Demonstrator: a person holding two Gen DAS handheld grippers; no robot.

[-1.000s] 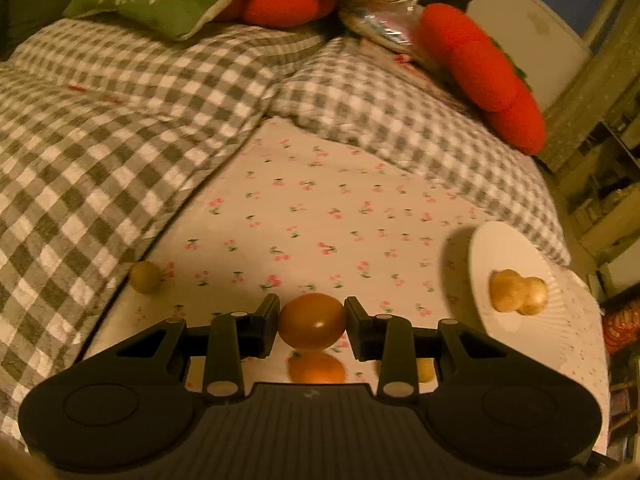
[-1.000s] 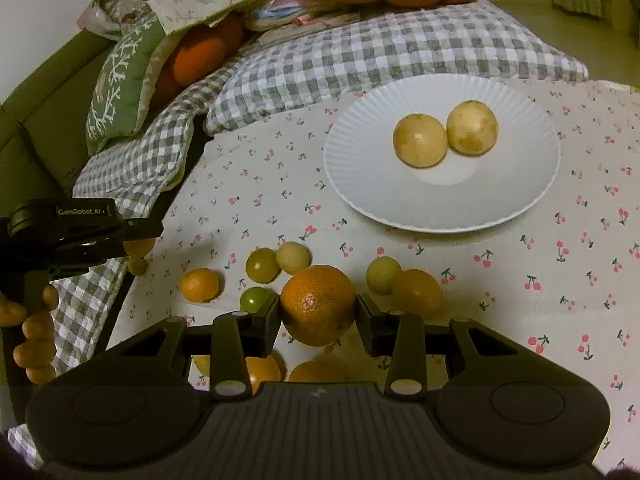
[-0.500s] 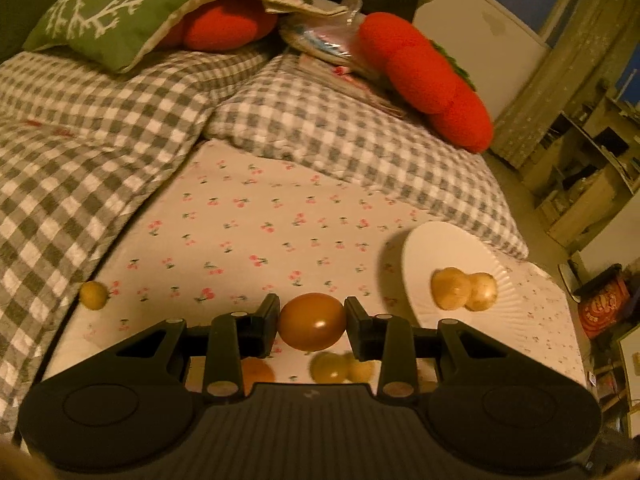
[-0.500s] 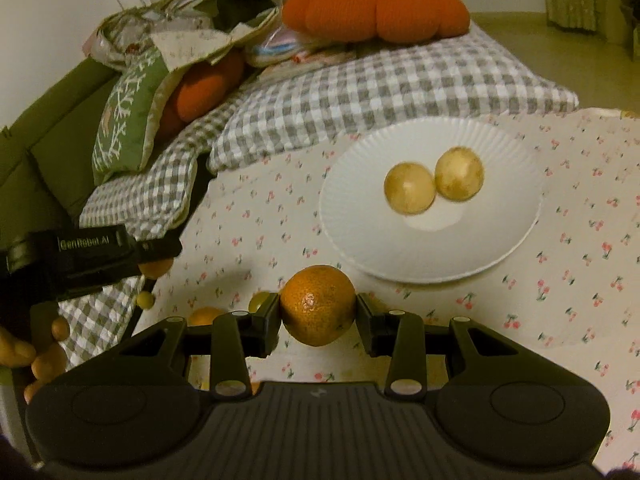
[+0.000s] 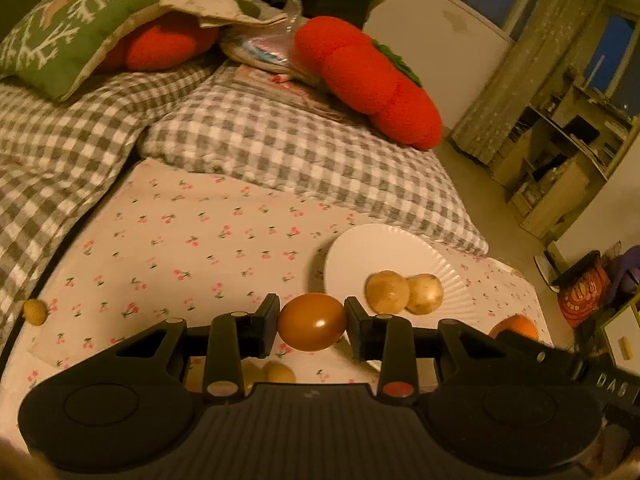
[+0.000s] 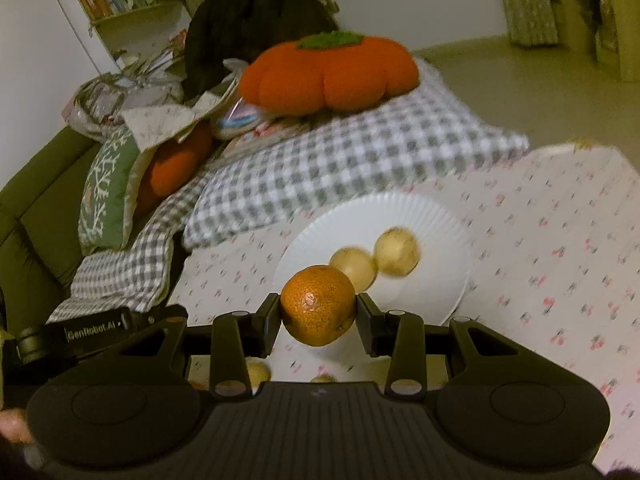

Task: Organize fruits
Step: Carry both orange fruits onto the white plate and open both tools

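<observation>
1. The left tongs (image 5: 311, 322) are clamped on a smooth brown fruit (image 5: 312, 322), held clear above the cherry-print cloth (image 5: 192, 248).
2. The right tongs (image 6: 318, 306) are clamped on an orange (image 6: 318, 305), held in the air just at the near rim of the plate (image 6: 440, 224).
3. The plate lies to the right on the cloth, with two pale fruits (image 6: 376, 258) touching each other near its middle. A few small fruits (image 5: 264, 372) show on the cloth under the left tongs, and one small fruit (image 5: 35, 312) lies alone at the far left edge.
4. Risk: both tongs seem headed for the same plate and already sit close together, so they could knock into each other and shake a fruit loose.
5. Risk: the brown fruit is glossy and gripped only at its two ends; a tilt or jolt could let it slip out.
6. Risk: the surface looks soft and the plate shallow. An orange released from any height may roll, strike the pale fruits and push them off the plate.
7. Risk: the right view is blurred, which suggests quick movement, making an overshoot past the plate more likely.
</observation>
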